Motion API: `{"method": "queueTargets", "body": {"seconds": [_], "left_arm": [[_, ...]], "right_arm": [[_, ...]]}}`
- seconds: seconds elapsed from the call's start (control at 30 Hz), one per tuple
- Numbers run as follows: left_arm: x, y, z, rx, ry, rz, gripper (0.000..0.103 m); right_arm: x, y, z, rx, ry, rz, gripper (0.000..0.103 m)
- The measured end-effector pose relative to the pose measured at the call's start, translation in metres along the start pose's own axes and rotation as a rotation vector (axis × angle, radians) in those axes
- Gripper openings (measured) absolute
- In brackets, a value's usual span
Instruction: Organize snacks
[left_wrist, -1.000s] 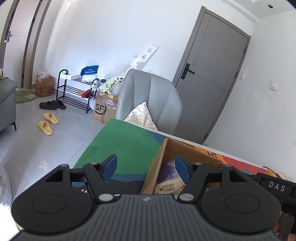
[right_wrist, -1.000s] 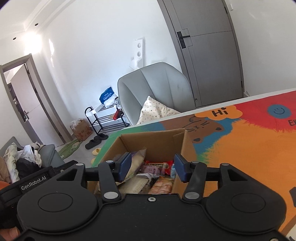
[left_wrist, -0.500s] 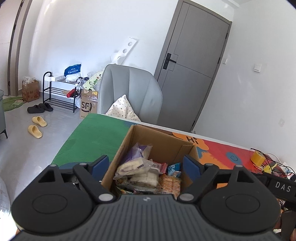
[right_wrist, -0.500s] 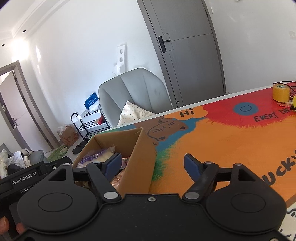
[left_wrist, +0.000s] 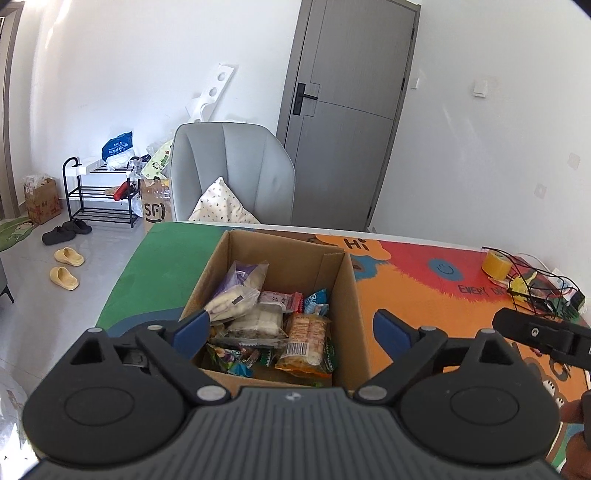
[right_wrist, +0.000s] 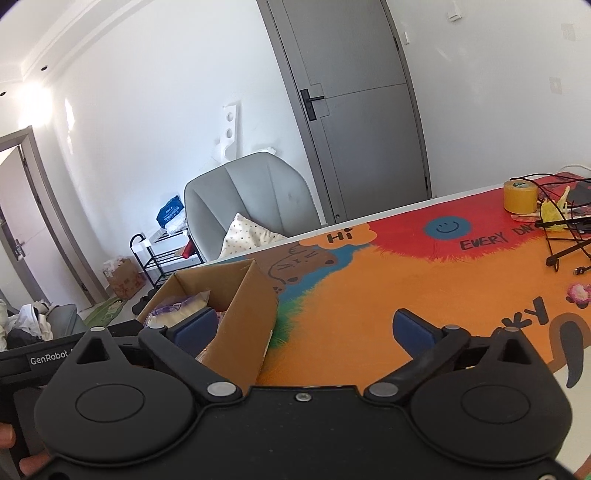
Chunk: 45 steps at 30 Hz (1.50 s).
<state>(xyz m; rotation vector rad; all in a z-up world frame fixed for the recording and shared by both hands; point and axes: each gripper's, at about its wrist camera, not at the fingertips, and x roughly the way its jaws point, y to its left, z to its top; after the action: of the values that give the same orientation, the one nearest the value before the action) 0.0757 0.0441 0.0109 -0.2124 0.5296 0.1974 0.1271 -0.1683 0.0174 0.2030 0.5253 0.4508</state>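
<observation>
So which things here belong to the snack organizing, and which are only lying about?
For the job:
- brown cardboard box
- orange-wrapped cracker packet
- purple-and-clear bread bag

Lying about:
- yellow tape roll
- black wire basket
- grey padded armchair

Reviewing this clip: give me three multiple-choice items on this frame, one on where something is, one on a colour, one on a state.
1. Where are the snack packets?
A. inside the cardboard box
B. spread on the mat
C. on the chair

2. What colour is the tape roll?
A. blue
B. yellow
C. white

3. How is the left gripper?
A. shut on a packet
B. shut on nothing
C. open, holding nothing

Key: 1 A, the packets lie within the walls of the cardboard box. 2 B, the roll at the far end of the mat is yellow. 3 C, its blue pads stand wide apart over the box.
</observation>
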Motion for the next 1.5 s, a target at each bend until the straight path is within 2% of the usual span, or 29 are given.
{"method": "queueTargets", "body": {"seconds": [0.07, 0.13, 0.17, 0.3, 0.7, 1.07, 1.5], "left_arm": [[-0.003, -0.004, -0.001, 0.015, 0.008, -0.002, 0.095], [-0.005, -0.006, -0.002, 0.021, 0.025, -0.007, 0.102], [-0.007, -0.007, -0.002, 0.027, 0.027, -0.011, 0.103], [-0.014, -0.011, -0.003, 0.074, 0.039, -0.014, 0.103], [-0.043, -0.009, -0.005, 0.131, 0.035, -0.016, 0.103], [-0.075, -0.005, 0.002, 0.160, 0.015, -0.032, 0.103], [-0.096, -0.002, 0.004, 0.163, -0.015, -0.024, 0.103]], "right_arm": [[-0.006, -0.002, 0.000, 0.000, -0.004, -0.006, 0.103], [-0.012, -0.004, 0.001, -0.002, -0.011, -0.011, 0.103], [-0.015, -0.004, 0.001, -0.002, -0.013, -0.012, 0.103], [-0.025, -0.005, 0.000, -0.009, -0.013, -0.018, 0.103], [-0.056, 0.000, 0.000, -0.054, -0.001, -0.071, 0.103], [-0.090, 0.002, 0.004, -0.070, -0.003, -0.083, 0.103], [-0.106, 0.007, 0.009, -0.078, -0.017, -0.089, 0.103]]}}
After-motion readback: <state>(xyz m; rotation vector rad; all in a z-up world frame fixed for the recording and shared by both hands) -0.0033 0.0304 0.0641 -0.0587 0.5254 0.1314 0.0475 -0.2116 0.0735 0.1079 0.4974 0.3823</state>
